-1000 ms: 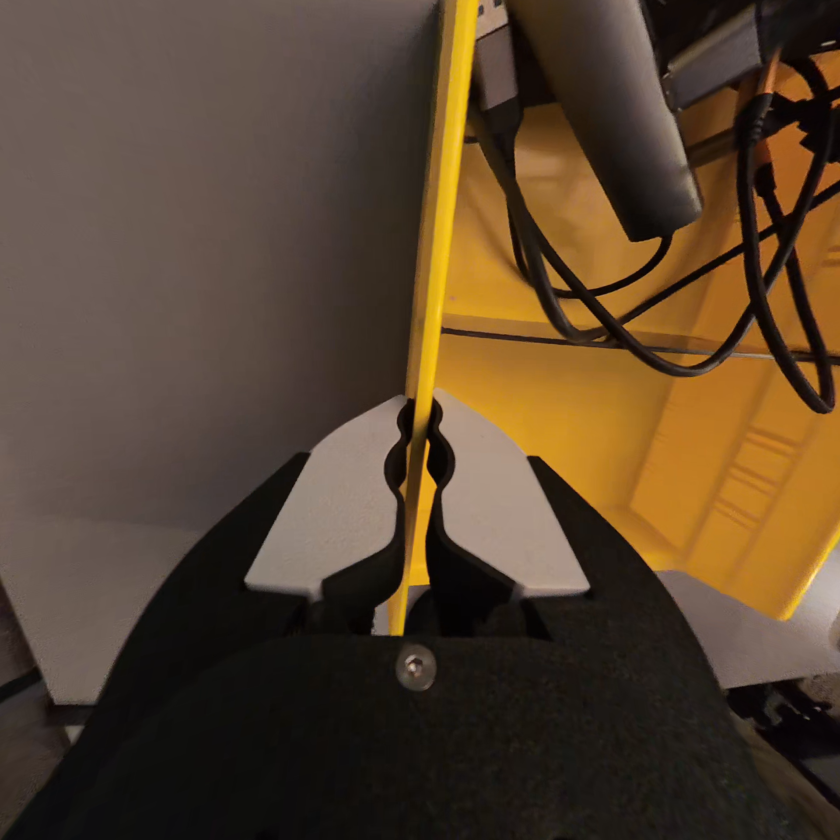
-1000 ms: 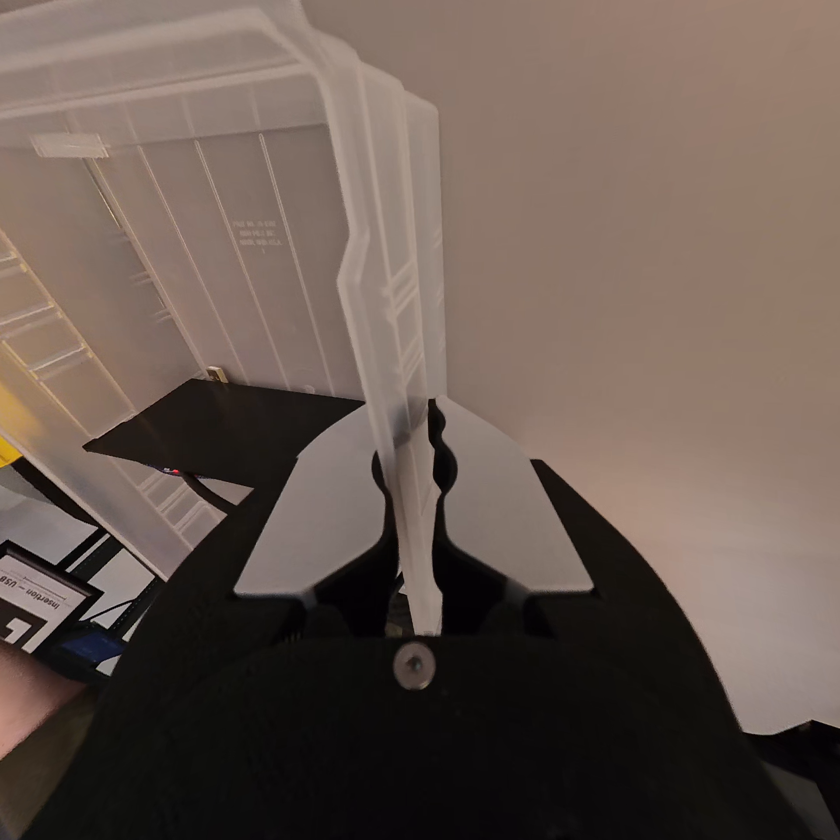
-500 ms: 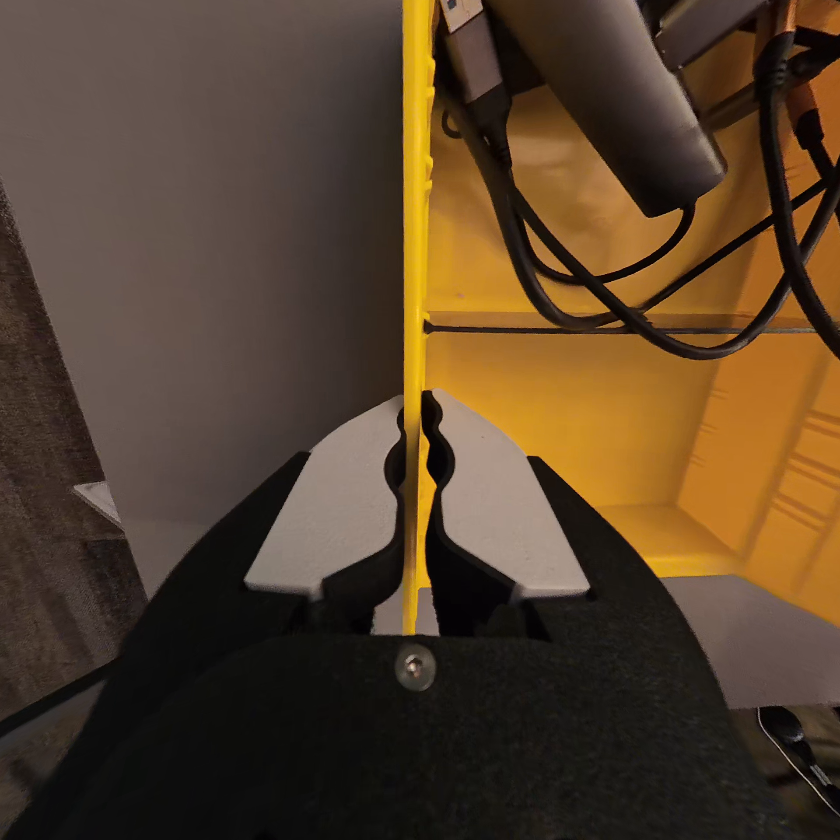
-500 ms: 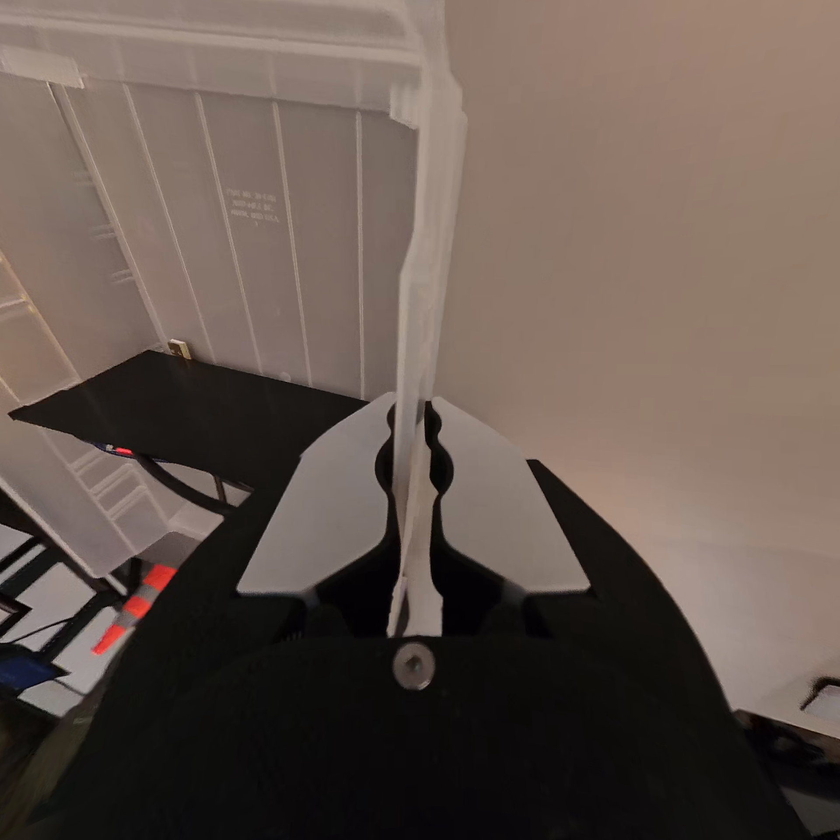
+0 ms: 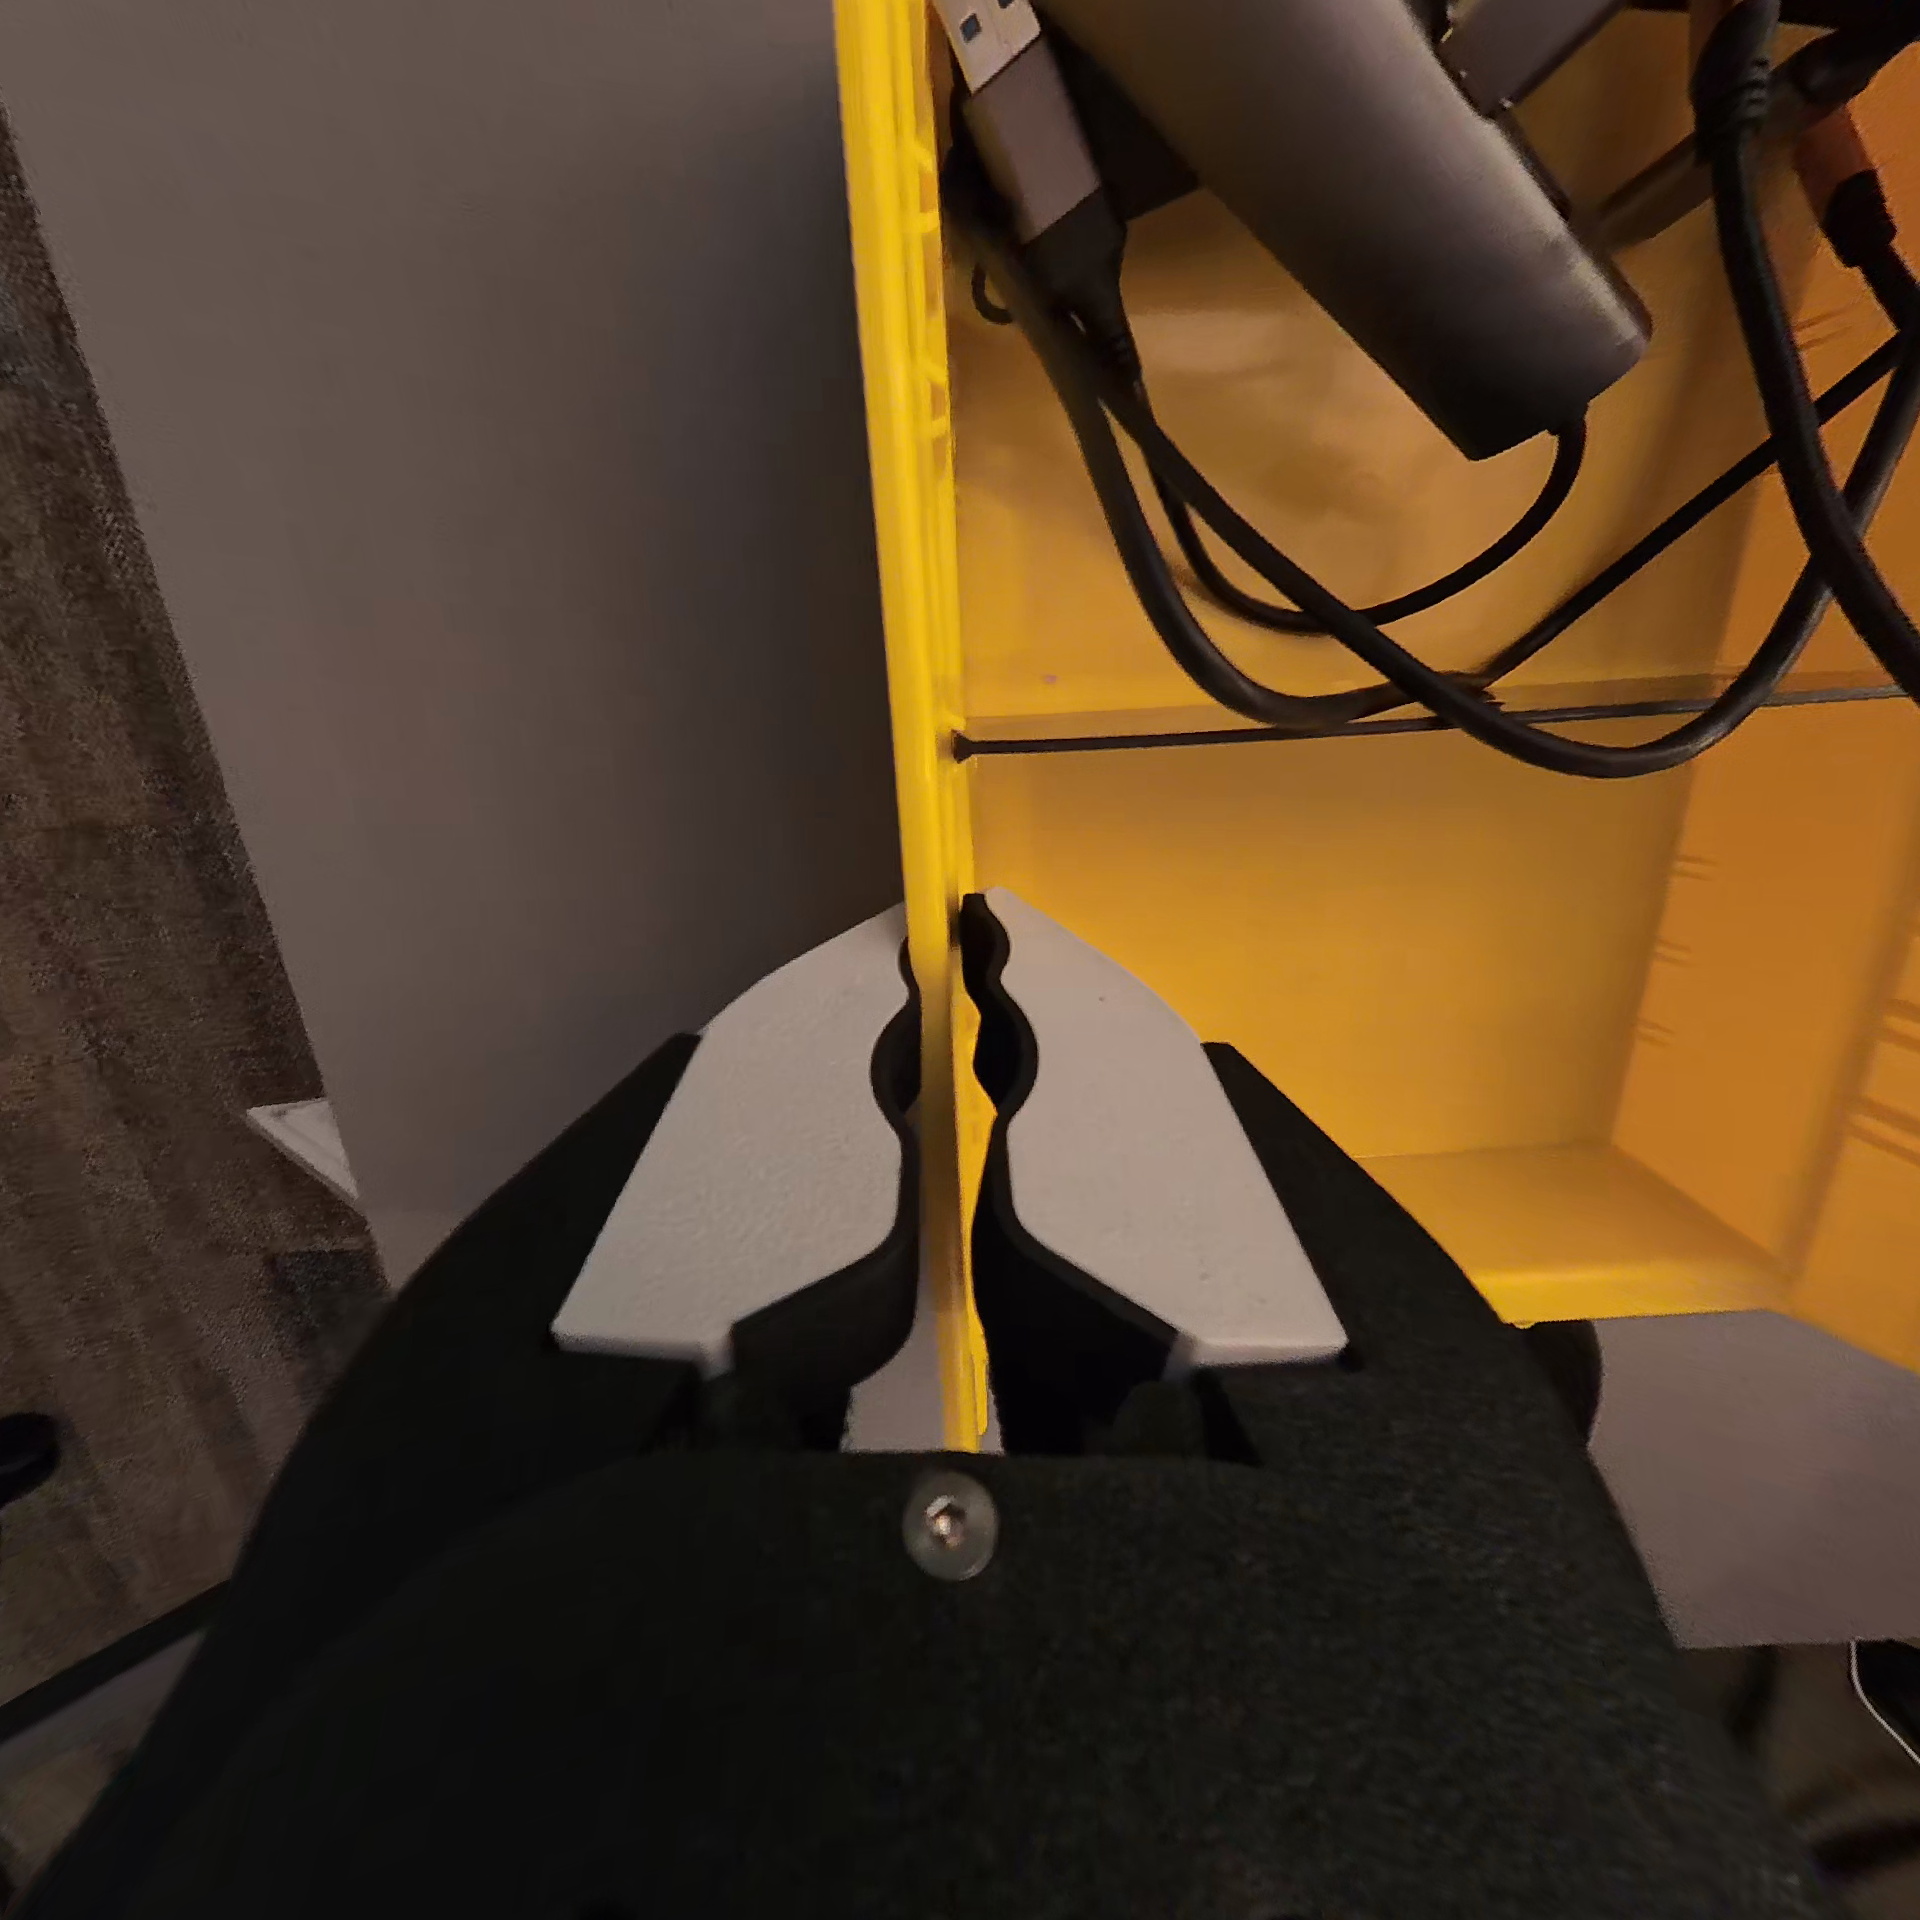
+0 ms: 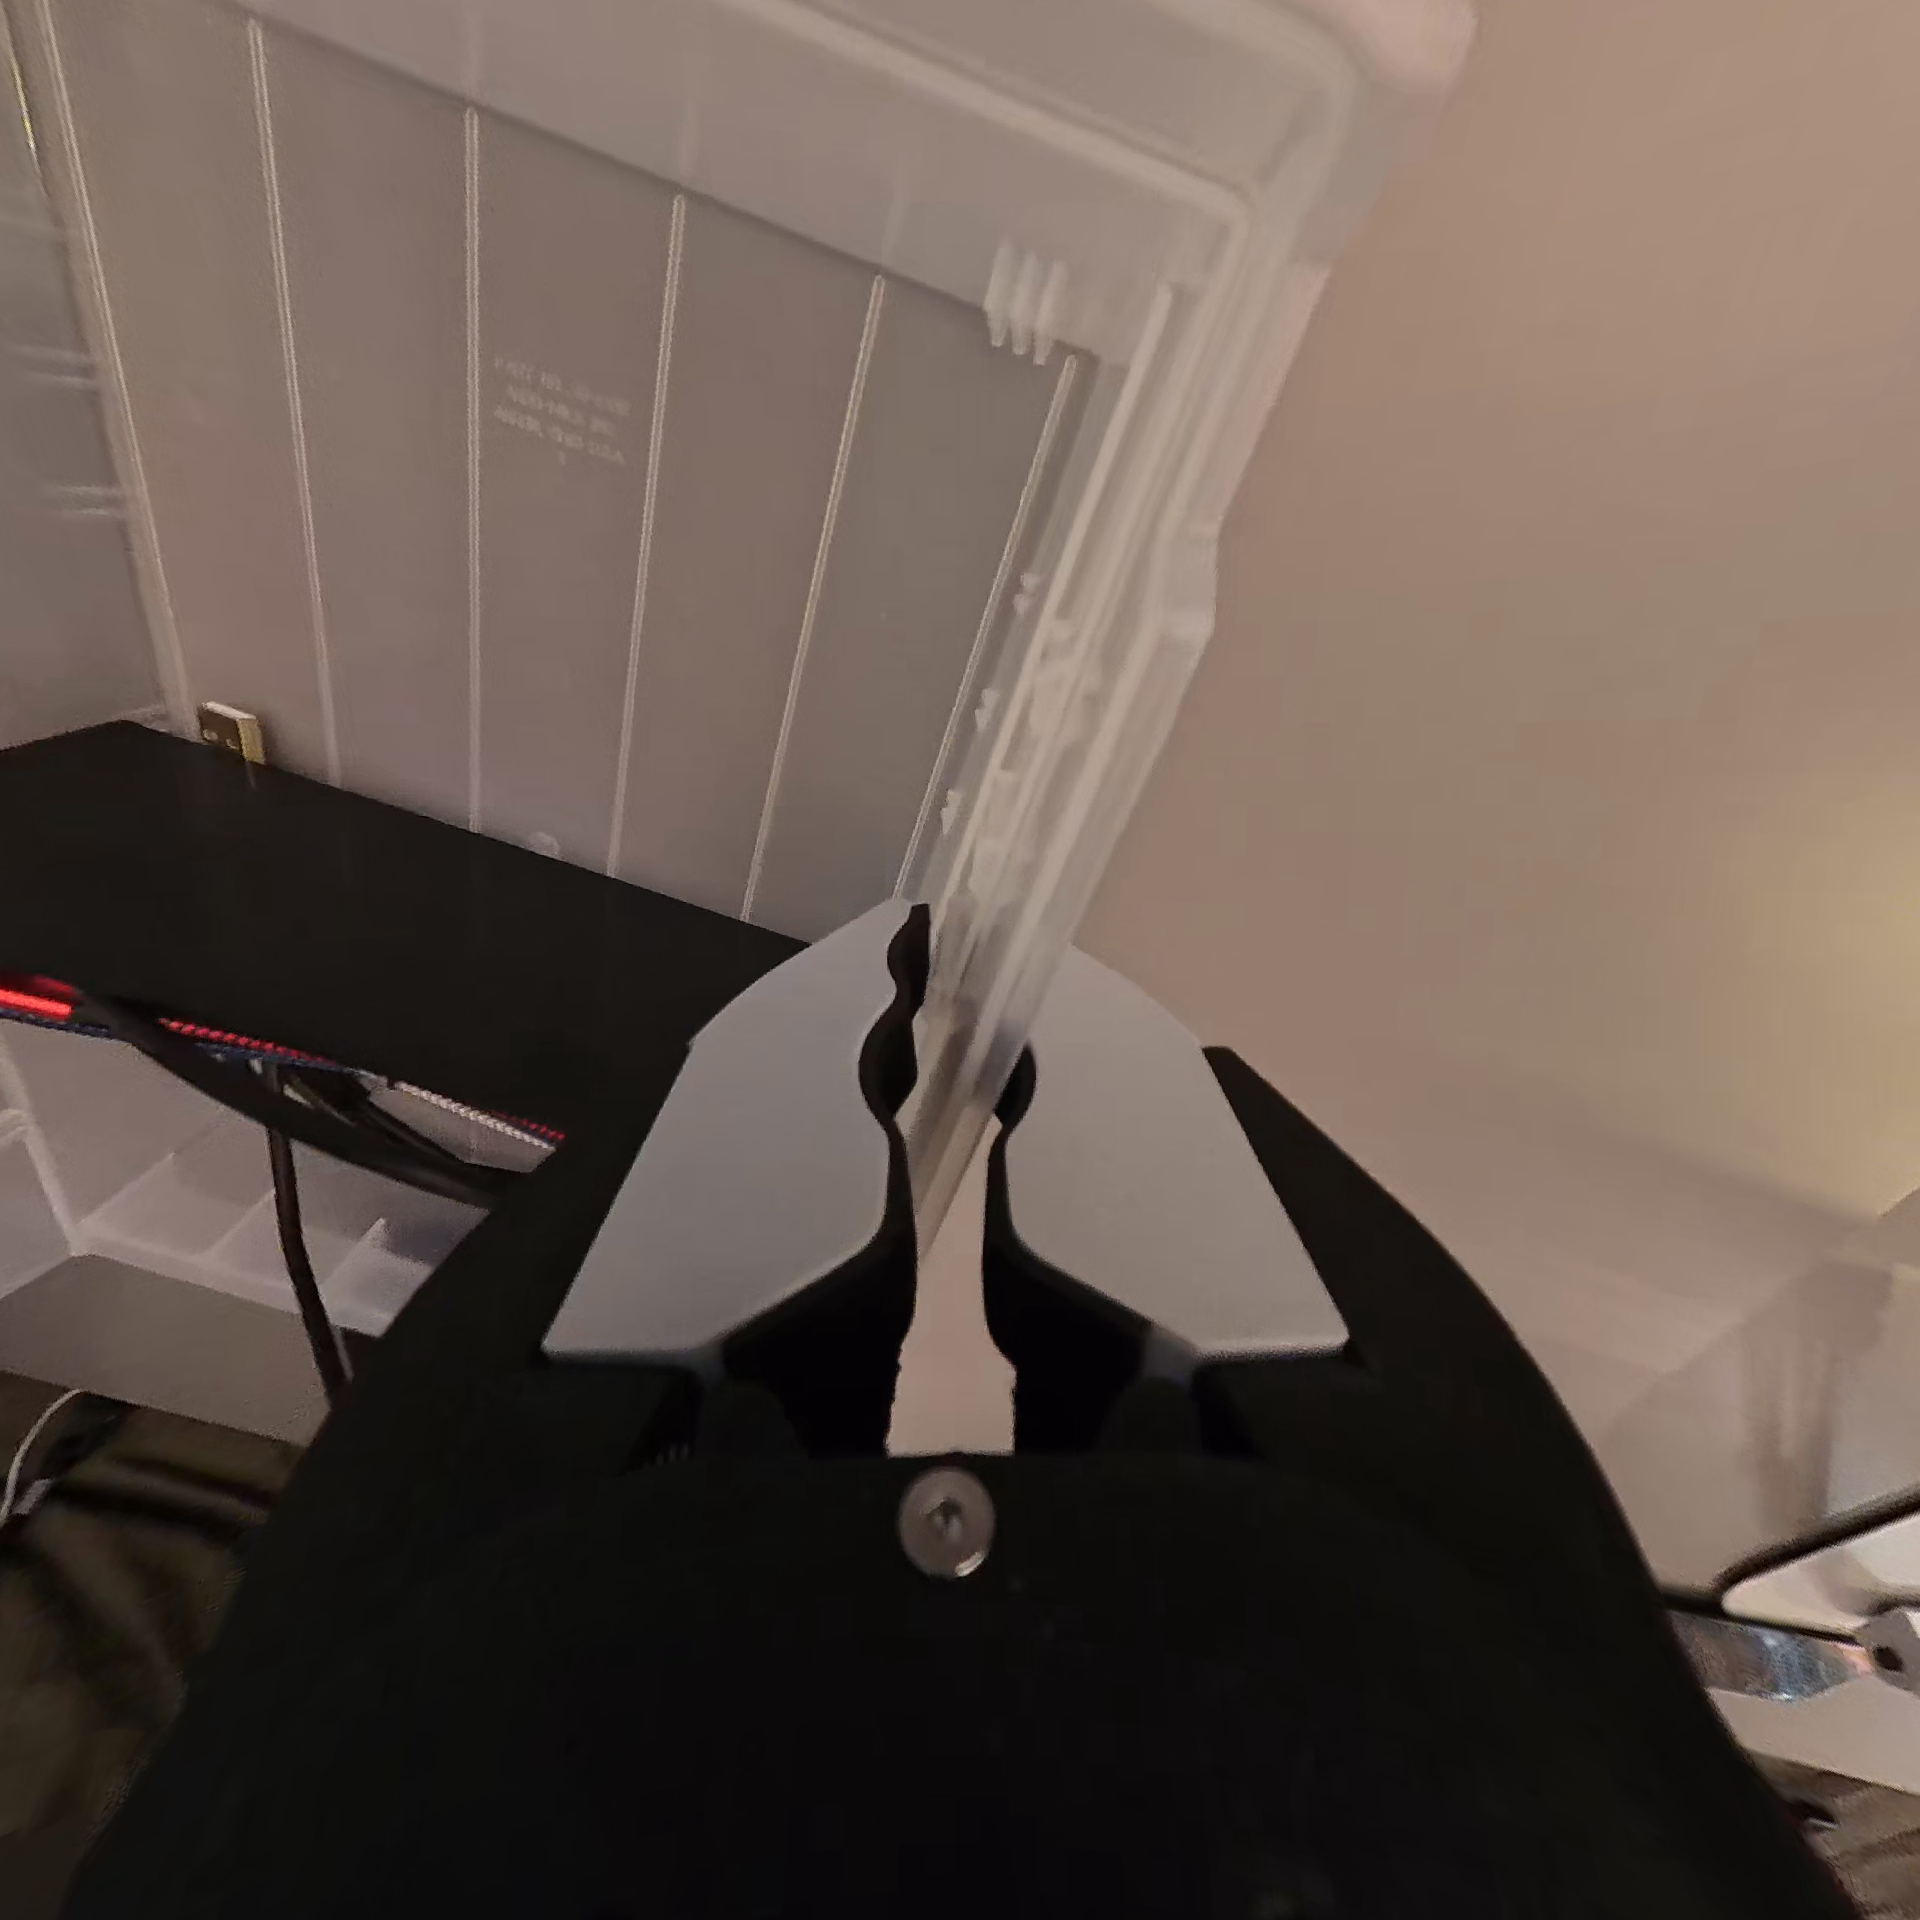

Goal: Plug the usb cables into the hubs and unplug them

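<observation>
Partly cropped: grey USB hub (image 5: 1382, 197) and black cables (image 5: 1299, 582) lie in the yellow bin (image 5: 1299, 935), top cut off. Left gripper (image 5: 940, 1039) pinches the bin's left wall. Right gripper (image 6: 951, 1049) clamps the clear bin (image 6: 644, 468) wall; blurred. Grey desk (image 5: 468, 468) beneath.

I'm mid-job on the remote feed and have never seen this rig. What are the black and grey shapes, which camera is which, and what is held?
Each picture comes from a camera on a handheld two-finger gripper, looking forward along its grey fingers; a person carries one in each hand. In the left wrist view, the left gripper is clamped on the wall of a yellow bin. Inside lie a grey hub, a grey USB plug and black cables. In the right wrist view, the right gripper pinches the edge of a clear plastic bin, tilted, with a black surface behind it. Nothing is being plugged in yet.
</observation>
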### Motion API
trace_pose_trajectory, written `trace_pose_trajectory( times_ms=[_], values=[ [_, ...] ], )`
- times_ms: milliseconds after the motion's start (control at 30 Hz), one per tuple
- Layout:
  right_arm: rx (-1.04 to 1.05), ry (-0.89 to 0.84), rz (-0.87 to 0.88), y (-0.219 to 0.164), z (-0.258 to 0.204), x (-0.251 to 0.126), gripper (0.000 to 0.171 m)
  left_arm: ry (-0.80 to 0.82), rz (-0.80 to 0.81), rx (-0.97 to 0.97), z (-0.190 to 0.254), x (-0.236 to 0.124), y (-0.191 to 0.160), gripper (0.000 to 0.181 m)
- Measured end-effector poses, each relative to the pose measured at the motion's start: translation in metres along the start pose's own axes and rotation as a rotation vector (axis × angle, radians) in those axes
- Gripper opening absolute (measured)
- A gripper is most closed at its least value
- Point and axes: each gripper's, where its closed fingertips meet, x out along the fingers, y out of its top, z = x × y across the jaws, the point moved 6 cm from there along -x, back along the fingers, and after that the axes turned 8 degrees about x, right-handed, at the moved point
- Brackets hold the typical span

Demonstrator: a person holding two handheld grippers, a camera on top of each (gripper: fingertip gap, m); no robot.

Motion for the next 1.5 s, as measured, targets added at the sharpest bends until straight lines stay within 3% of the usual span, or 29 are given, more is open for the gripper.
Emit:
trace_pose_trajectory(
  times_ms=[200, 467, 500, 567, 900, 1200, 1500],
  values=[
    [-0.094, -0.052, 0.046, 0.002, 0.0, 0.0, 0.009, 0.11, -0.019, 0.063, -0.008, 0.0, -0.006, 0.01],
    [-0.085, -0.051, 0.076, -0.004, -0.001, -0.001, 0.011, 0.084, 0.01, 0.046, -0.007, -0.001, -0.012, 0.009],
    [-0.085, -0.055, 0.089, -0.004, -0.001, -0.002, 0.013, 0.089, 0.001, 0.047, -0.008, 0.001, -0.014, 0.012],
    [-0.085, -0.065, 0.111, -0.005, 0.001, -0.003, 0.019, 0.152, -0.047, 0.068, -0.014, 0.005, -0.018, 0.034],
    [-0.096, 0.027, 0.305, -0.012, 0.006, -0.023, 0.034, 0.169, 0.16, 0.138, -0.019, -0.02, -0.01, 0.039],
    [-0.095, -0.052, 0.609, -0.043, 0.038, -0.096, 0.033, 0.178, 0.33, 0.103, -0.045, -0.082, -0.023, 0.045],
    [0.053, -0.203, 0.824, -0.132, 0.109, -0.213, 0.038, 0.34, 0.495, -0.021, -0.127, -0.215, -0.07, 0.049]
  ],
)
